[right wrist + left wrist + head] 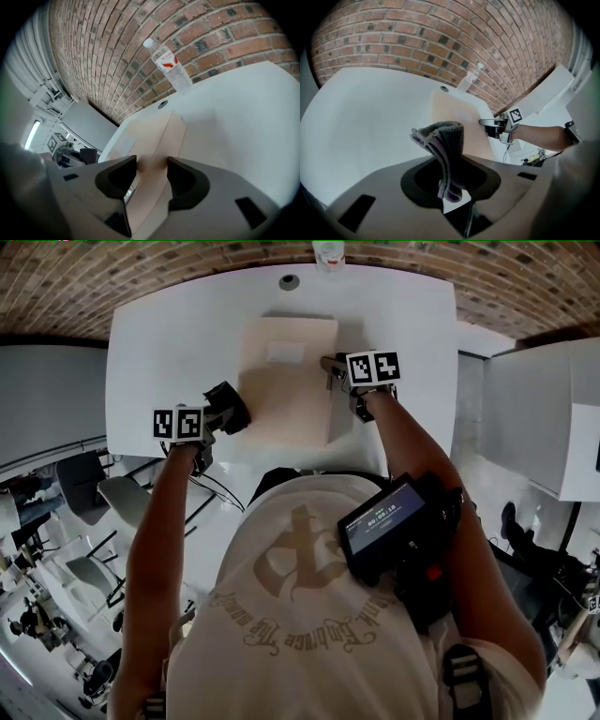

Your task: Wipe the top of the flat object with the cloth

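Note:
A flat tan cardboard box (pixel 286 381) lies on the white table (pixel 169 343). My left gripper (pixel 223 413) hovers at the box's left edge, shut on a bunched grey cloth (pixel 444 143) that stands up from its jaws; the cloth (pixel 231 405) looks dark in the head view. My right gripper (pixel 334 368) sits at the box's right edge. In the right gripper view its jaws (pixel 152 171) straddle that edge of the box (pixel 152 136) and are closed on it. From the left gripper (pixel 451 197) the box (pixel 454 119) and the right gripper (pixel 493 124) show beyond the cloth.
A clear water bottle (pixel 169 63) stands at the table's far edge by the brick wall, next to a round cable hole (pixel 289 281). Chairs (pixel 84 493) stand on the floor at the left. A white cabinet (pixel 544 418) is at the right.

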{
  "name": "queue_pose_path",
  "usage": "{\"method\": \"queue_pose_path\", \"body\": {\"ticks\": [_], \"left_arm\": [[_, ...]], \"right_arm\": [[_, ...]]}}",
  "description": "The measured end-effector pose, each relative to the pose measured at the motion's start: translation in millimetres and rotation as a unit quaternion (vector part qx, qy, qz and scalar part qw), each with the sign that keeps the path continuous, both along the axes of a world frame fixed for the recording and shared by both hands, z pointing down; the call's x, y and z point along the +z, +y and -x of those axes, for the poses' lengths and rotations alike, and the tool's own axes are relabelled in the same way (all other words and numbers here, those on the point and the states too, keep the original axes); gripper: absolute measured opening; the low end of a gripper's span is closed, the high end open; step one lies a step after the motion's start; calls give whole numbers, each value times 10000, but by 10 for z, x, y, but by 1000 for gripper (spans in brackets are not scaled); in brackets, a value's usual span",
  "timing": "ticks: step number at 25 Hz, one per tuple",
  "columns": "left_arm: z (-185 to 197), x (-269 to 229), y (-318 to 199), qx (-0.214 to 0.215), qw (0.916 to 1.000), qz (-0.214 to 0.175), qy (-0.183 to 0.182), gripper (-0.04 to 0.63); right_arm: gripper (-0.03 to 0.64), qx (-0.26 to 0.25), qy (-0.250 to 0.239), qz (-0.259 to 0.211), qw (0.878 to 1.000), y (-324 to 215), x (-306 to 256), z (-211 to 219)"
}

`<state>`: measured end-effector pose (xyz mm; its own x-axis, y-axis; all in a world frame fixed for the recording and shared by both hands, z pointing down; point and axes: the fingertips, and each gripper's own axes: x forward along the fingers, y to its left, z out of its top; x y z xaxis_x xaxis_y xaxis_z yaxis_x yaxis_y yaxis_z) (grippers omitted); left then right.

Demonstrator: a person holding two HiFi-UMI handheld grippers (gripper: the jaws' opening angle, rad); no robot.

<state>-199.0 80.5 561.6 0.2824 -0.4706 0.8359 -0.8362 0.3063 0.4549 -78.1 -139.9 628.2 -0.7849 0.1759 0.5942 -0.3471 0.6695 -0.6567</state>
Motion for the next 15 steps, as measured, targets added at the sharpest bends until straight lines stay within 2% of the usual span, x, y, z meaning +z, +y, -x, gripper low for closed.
{"method": "queue_pose_path", "body": {"ticks": [3,8,15], "left_arm": [[-469,-110,-236,536,9974,-311,358,106],[-1175,-156,-571,1441,9858,-521,690,106],[-1935,38,-672,2480,9650,-205,834,107]], "right_arm": [[215,4,-9,-7,10000,-2,9,-13],[215,-11,-21,-5,10000,9,7,0],[215,-63,-74,0,10000,13,-1,5]]}}
